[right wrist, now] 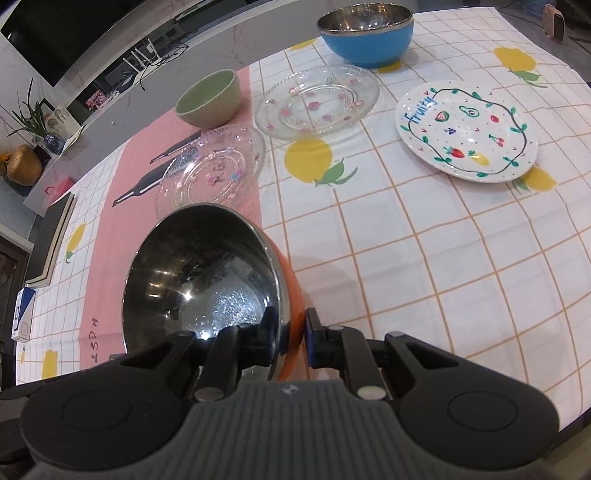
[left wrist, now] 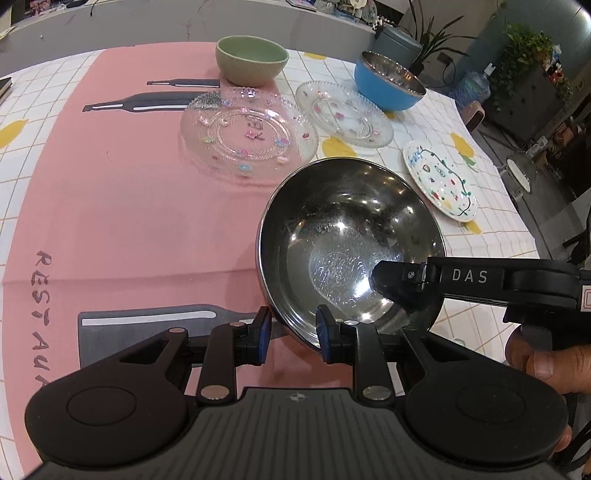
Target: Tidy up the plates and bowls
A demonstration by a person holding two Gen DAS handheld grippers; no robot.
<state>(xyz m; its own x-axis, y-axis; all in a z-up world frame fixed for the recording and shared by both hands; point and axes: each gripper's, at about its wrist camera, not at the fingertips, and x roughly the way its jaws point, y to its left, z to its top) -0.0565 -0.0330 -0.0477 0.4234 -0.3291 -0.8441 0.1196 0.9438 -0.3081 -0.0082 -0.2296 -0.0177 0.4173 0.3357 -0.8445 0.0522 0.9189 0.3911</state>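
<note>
A steel-lined bowl with an orange outside [left wrist: 351, 236] [right wrist: 207, 280] is tilted above the table. My left gripper [left wrist: 291, 338] has one finger on each side of the bowl's near rim, with a gap showing. My right gripper [right wrist: 291, 332] is shut on the bowl's rim, one finger inside and one on the orange wall; it shows in the left wrist view [left wrist: 391, 284]. On the table lie a green bowl [left wrist: 252, 59] [right wrist: 208, 98], a blue steel-lined bowl [left wrist: 388, 81] [right wrist: 367, 33], two glass plates [left wrist: 249, 134] [left wrist: 345, 114] [right wrist: 214, 170] [right wrist: 317, 99] and a white fruit-pattern plate [left wrist: 439, 181] [right wrist: 467, 131].
The table has a pink and white checked cloth [left wrist: 110, 206] [right wrist: 406, 251]. A dark book [right wrist: 50, 240] and a small box [right wrist: 24, 314] lie at its left edge. Plants and shelves [left wrist: 528, 62] stand beyond the far right edge.
</note>
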